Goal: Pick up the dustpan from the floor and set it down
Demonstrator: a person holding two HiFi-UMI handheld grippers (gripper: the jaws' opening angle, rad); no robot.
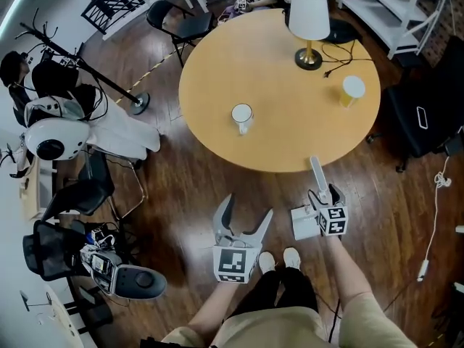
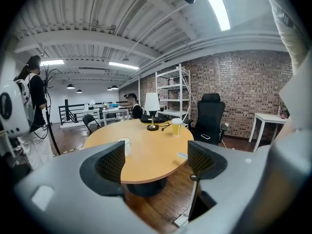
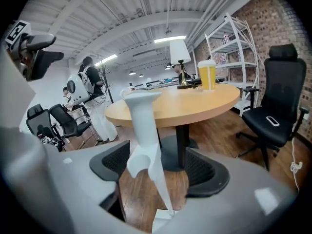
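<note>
Dustpan (image 1: 304, 223) is riding in the right tongs (image 1: 324, 194) low over the wooden floor (image 1: 181, 194), just short of the round desk (image 1: 290, 114); whether its underside is already touching the boards is hard to tell from above. It is being kept clear of the desk's edge and the person's shoes (image 1: 279, 259), leaving bare floor for a flat landing. Its white handle is pointing up between the pads, which are clamping it near the base for control. The left tongs (image 1: 248, 207) are hanging open and empty, since one grip is carrying enough.
</note>
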